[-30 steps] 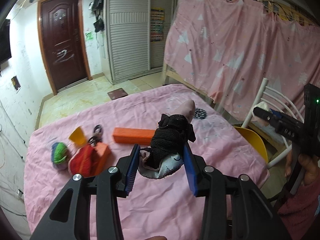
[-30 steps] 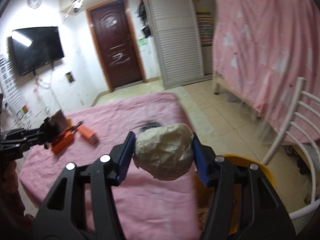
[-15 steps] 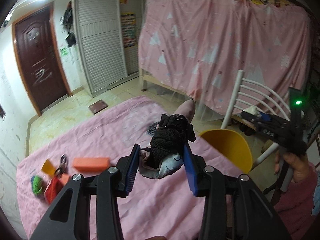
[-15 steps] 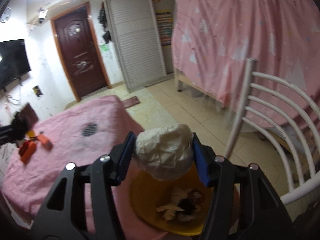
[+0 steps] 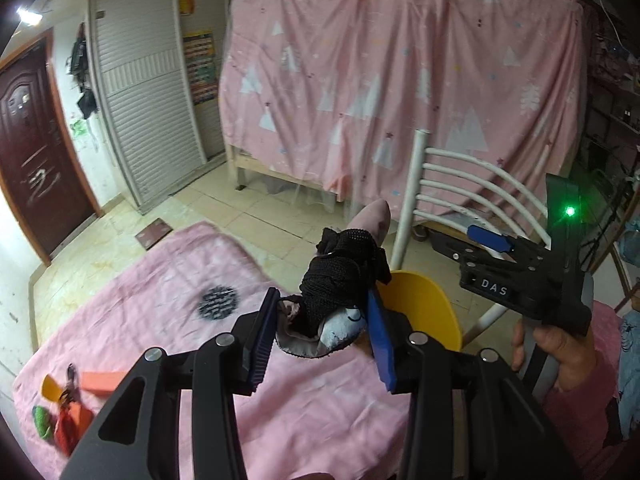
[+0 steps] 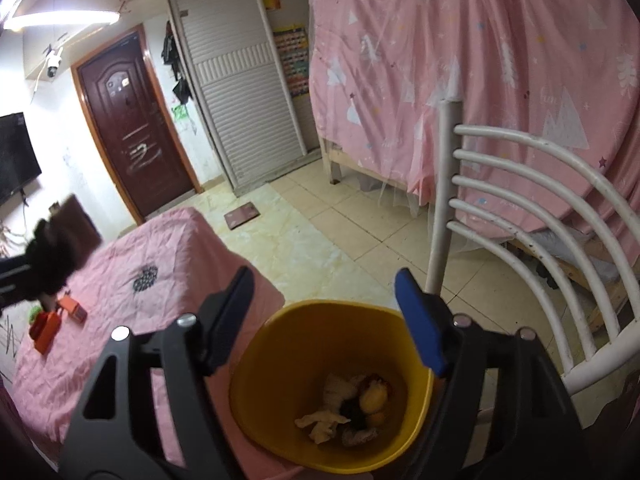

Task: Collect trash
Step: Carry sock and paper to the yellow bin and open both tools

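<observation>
the left gripper (image 5: 324,324) pinches a bundle of black mesh and grey-pink cloth (image 5: 336,292) between its blue pads, holding it in the air above the edge of the pink-covered table (image 5: 168,300), close to the yellow bin (image 5: 424,312) that stands just past the table's end. the right gripper (image 6: 324,312) hangs directly above that bin, and its jaws have just been opening: they now stand spread apart with nothing between them. down inside the yellow bin (image 6: 304,344) lies a small heap of trash (image 6: 348,408), pale crumpled paper, a yellowish lump and some darker scraps, resting on the bottom. in the left wrist view a hand (image 5: 560,356) in a pink sleeve grips the right tool's handle, with a green light glowing on it. a white metal chair (image 6: 520,216) stands just beside the bin, and a pink curtain (image 5: 400,80) hangs behind it. on the far part of the table lie an orange block (image 5: 100,380) and a few small red, green and yellow things (image 5: 56,412), well apart from the bin. a dark printed patch (image 5: 218,302) marks the tablecloth.
</observation>
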The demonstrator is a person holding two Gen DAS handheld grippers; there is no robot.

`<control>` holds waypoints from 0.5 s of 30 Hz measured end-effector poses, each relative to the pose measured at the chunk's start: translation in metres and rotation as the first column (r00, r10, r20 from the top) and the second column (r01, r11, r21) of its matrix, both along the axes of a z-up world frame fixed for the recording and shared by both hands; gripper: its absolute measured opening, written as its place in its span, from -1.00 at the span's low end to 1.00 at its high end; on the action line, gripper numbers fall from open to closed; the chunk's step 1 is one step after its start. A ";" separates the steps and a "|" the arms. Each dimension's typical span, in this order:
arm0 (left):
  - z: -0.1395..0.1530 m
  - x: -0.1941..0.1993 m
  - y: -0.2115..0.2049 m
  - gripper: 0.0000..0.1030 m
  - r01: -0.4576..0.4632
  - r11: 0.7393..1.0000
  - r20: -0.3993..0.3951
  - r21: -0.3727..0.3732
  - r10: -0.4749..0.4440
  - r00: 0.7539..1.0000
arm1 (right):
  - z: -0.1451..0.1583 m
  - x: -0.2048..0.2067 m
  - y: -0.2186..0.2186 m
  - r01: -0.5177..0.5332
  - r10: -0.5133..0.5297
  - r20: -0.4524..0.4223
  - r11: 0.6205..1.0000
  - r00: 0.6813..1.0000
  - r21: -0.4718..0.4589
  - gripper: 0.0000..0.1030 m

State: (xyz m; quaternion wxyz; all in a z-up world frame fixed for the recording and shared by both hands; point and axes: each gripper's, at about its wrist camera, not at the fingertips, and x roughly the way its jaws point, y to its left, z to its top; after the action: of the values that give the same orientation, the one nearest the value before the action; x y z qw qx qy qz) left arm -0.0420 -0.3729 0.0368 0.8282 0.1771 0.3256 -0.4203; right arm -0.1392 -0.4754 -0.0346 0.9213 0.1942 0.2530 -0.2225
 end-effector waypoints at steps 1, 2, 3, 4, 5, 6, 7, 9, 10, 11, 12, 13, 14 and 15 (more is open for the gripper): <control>-0.001 0.000 -0.005 -0.31 0.006 1.000 -0.006 0.000 -0.006 1.000 | 0.001 -0.003 -0.003 0.014 -0.014 0.007 1.000 1.000 0.001 0.36; -0.002 0.000 -0.011 -0.31 0.010 1.000 -0.015 -0.001 -0.010 1.000 | 0.002 -0.005 -0.005 0.025 -0.025 0.011 1.000 1.000 0.002 0.36; -0.003 -0.001 -0.016 -0.31 0.018 1.000 -0.023 -0.003 -0.018 1.000 | 0.002 -0.008 -0.008 0.039 -0.039 0.018 0.999 0.999 0.007 0.36; -0.003 -0.002 -0.021 -0.30 0.026 1.000 -0.030 -0.006 -0.026 0.999 | 0.002 -0.011 -0.011 0.050 -0.051 0.024 0.999 0.998 0.014 0.36; -0.003 -0.002 -0.028 -0.28 0.037 0.999 -0.040 -0.014 -0.038 0.999 | 0.003 -0.013 -0.013 0.060 -0.060 0.028 0.998 0.998 0.018 0.36; -0.003 -0.003 -0.033 -0.25 0.046 0.999 -0.044 -0.017 -0.047 0.998 | 0.003 -0.016 -0.016 0.071 -0.072 0.032 0.997 0.997 0.022 0.36; -0.003 -0.004 -0.042 -0.16 0.064 0.998 -0.048 -0.020 -0.065 0.997 | 0.002 -0.017 -0.017 0.075 -0.076 0.034 0.997 0.997 0.023 0.36; -0.003 -0.008 -0.051 0.00 0.084 0.996 -0.059 -0.022 -0.085 0.995 | 0.003 -0.020 -0.019 0.083 -0.084 0.039 0.996 0.996 0.025 0.36; -0.003 -0.009 -0.055 0.07 0.088 0.996 -0.062 -0.024 -0.089 0.994 | 0.003 -0.020 -0.020 0.085 -0.086 0.042 0.996 0.995 0.026 0.36; -0.003 -0.011 -0.058 0.10 0.088 0.996 -0.061 -0.025 -0.090 0.994 | 0.004 -0.021 -0.021 0.086 -0.087 0.044 0.996 0.995 0.028 0.36; -0.003 -0.013 -0.060 0.10 0.089 0.996 -0.060 -0.024 -0.090 0.994 | 0.003 -0.021 -0.021 0.084 -0.085 0.046 0.996 0.995 0.030 0.36; -0.003 -0.014 -0.061 0.10 0.090 0.996 -0.060 -0.021 -0.092 0.994 | 0.003 -0.021 -0.021 0.082 -0.084 0.046 0.996 0.995 0.031 0.37; -0.004 -0.015 -0.062 0.10 0.088 0.996 -0.060 -0.017 -0.089 0.994 | 0.003 -0.021 -0.022 0.081 -0.083 0.045 0.996 0.996 0.032 0.37; -0.004 -0.015 -0.063 0.10 0.086 0.996 -0.062 -0.014 -0.087 0.994 | 0.003 -0.020 -0.023 0.079 -0.081 0.046 0.996 0.996 0.035 0.38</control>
State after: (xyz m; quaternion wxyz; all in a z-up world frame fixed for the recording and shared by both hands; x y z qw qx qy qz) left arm -0.0568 -0.4361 0.0331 0.7998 0.1731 0.3407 -0.4630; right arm -0.1590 -0.4979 -0.0320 0.9140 0.2246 0.2270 -0.2502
